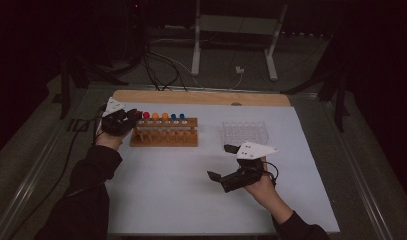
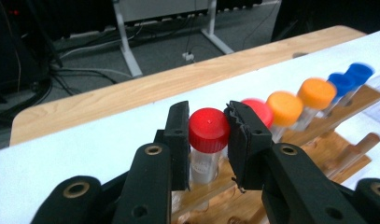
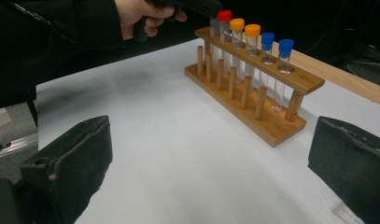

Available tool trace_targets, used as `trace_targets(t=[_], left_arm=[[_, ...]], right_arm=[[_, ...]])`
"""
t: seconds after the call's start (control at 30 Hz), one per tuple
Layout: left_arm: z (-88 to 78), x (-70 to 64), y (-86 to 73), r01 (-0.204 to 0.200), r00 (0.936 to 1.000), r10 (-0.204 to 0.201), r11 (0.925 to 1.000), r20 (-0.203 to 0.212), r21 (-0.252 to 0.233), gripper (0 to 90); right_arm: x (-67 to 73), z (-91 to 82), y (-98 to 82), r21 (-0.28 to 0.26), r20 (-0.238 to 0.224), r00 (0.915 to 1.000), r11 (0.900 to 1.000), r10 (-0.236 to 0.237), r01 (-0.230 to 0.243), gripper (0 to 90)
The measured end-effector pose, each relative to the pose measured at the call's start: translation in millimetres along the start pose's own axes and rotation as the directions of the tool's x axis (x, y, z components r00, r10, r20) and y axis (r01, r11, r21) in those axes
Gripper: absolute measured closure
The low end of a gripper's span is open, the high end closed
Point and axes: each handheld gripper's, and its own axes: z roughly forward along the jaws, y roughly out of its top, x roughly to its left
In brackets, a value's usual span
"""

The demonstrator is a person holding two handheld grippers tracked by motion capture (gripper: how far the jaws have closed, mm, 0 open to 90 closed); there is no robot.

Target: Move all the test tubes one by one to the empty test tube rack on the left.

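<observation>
Red-capped tube [image 2: 208,140] in wooden rack [image 2: 327,140], btwn left gripper [image 2: 208,144] fingers.

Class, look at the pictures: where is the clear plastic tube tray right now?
In the high view the clear plastic tray lies on the white table, just right of the wooden tube rack and beyond the right gripper.

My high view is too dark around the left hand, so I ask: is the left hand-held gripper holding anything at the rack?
Observer: Yes. The left hand-held gripper is shut on a red-capped tube, gripping its cap from both sides.
Operator: Is that tube clear of the rack?
Observer: No. Its glass reaches down to the wooden rack at the row's end.
Operator: And the other one?
Observer: The right hand-held gripper is wide open, with nothing between its jaws.
</observation>
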Motion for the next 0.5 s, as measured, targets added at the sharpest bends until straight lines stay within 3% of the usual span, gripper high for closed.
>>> trace_targets(t=[0.23,0.3,0.4,0.5], left_arm=[[-0.6,0.7,0.5,0.011,0.9999,-0.011,0.9998,0.011,0.014,71.4],[-3.4,1.5,0.6,0.032,0.9993,-0.032,0.9995,0.022,0.0,69.6],[-12.5,1.5,1.5,0.068,0.9975,-0.068,0.9974,0.017,-0.022,48.8],[-27.8,0.5,0.4,0.064,0.9977,-0.063,0.9975,0.025,-0.032,35.9]], right_arm=[[0.3,0.3,0.0,0.002,0.003,1.0,1.0,-0.002,0.002,0.0],[0.4,-0.4,0.3,0.001,0.002,1.0,1.0,0.0,0.0,0.0],[-0.7,-1.9,0.7,0.001,0.003,1.0,1.0,0.0,0.0,0.0],[-1.9,-4.9,0.3,-0.001,0.008,1.0,1.0,-0.001,0.001,0.0]])
